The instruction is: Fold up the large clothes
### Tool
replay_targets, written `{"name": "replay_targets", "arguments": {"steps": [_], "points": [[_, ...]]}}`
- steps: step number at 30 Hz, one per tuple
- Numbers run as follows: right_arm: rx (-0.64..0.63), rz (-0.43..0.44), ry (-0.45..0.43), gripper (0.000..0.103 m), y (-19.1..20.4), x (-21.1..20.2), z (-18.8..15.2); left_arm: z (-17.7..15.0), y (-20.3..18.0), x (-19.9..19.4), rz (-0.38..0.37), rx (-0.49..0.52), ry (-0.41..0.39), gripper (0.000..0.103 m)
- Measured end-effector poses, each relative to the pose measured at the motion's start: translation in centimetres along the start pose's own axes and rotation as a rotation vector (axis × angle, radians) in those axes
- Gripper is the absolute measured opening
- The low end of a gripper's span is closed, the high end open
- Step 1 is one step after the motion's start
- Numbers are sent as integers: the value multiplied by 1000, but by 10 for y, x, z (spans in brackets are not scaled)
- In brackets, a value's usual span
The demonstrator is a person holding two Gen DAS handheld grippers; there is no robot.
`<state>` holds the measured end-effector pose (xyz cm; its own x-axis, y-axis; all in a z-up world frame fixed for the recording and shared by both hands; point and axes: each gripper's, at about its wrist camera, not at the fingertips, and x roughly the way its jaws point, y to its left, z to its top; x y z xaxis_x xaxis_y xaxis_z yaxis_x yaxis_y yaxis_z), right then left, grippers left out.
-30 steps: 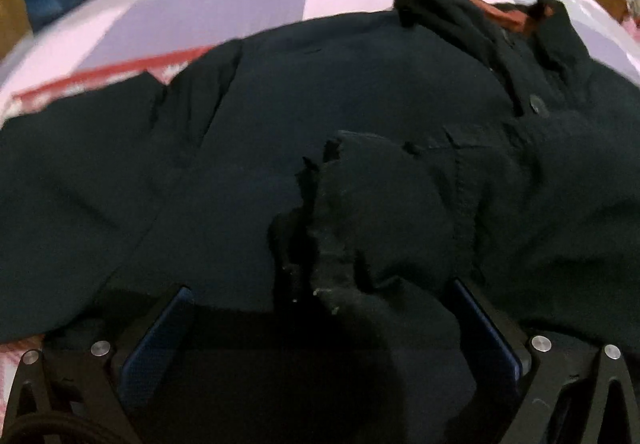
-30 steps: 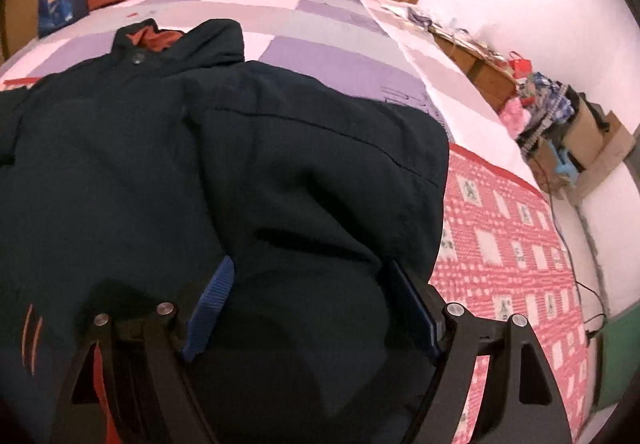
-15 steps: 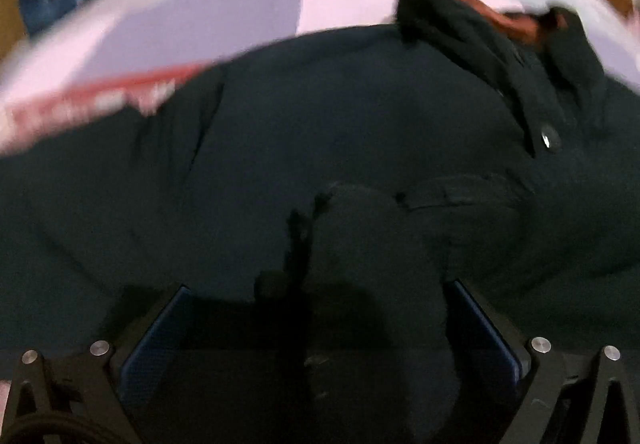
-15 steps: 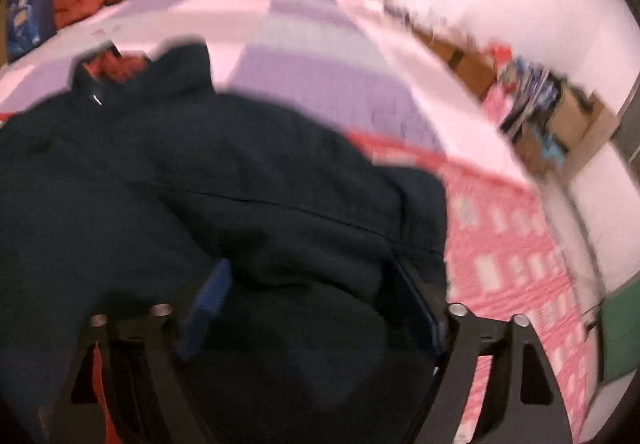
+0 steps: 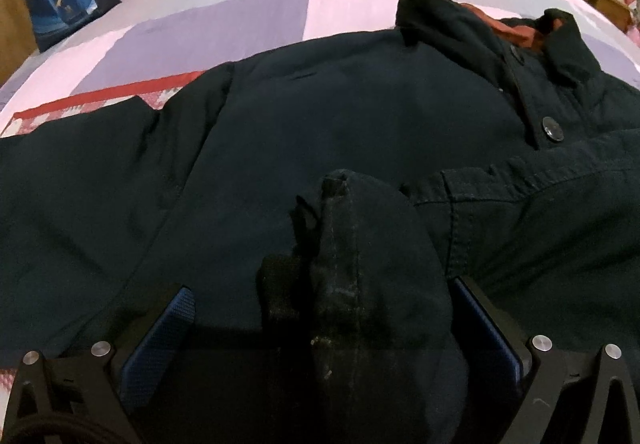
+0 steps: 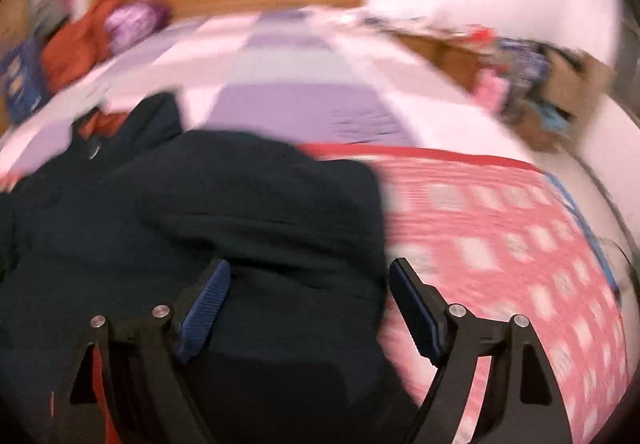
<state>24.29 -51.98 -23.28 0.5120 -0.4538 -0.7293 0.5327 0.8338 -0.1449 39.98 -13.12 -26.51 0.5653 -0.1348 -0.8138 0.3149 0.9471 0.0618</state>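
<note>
We see the dark jacket [image 5: 320,132] bunched between our wide-apart left gripper [image 5: 320,308] (right gripper [image 6: 308,284] also spread).

Left tool [image 5: 320,308] and right tool [image 6: 308,284] agape.

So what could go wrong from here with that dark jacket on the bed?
The sleeve cuff lies bunched between the left gripper's wide-spread fingers, unpinched, so it could flop back off the jacket. The right gripper, also open, straddles the jacket's edge by the red quilt; closing there might snag both layers. That view is blurred.
</note>
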Motion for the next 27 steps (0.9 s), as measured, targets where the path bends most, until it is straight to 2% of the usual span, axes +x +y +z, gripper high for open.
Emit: {"name": "replay_targets", "arguments": {"steps": [1, 2, 3, 7, 11, 12, 14, 18, 20, 22, 24, 27], "points": [[-19, 6, 63, 83, -4, 12, -8, 2, -3, 3, 3, 3, -3, 103], [-4, 66, 114, 83, -11, 25, -17, 1, -4, 2, 8, 7, -6, 103], [37, 98, 122, 83, -19, 30, -19, 1, -5, 1, 11, 8, -7, 103], [-11, 50, 108, 87, -12, 35, -15, 0, -2, -2, 4, 6, 3, 103], [-121, -67, 39, 87, 3, 9, -11, -6, 13, -17, -26, -44, 0, 103], [-150, -95, -6, 87, 10, -5, -11, -10, 21, -24, -37, -67, -14, 103], [-168, -61, -76, 87, 16, -27, -8, -17, 33, -38, -56, -102, -38, 103], [-189, 49, -124, 87, 52, -55, -6, -39, 57, -69, -50, -124, -104, 103], [-224, 101, -111, 87, 80, -59, -7, -49, 68, -75, -41, -132, -103, 103], [-267, 134, -55, 87, 113, -53, -14, -60, 84, -75, 3, -141, -75, 103], [-308, 110, 23, 87, 140, -41, -28, -72, 109, -74, 46, -183, -43, 103], [-288, 23, 4, 88, 159, -44, -46, -88, 159, -79, 93, -275, -16, 103]]}}
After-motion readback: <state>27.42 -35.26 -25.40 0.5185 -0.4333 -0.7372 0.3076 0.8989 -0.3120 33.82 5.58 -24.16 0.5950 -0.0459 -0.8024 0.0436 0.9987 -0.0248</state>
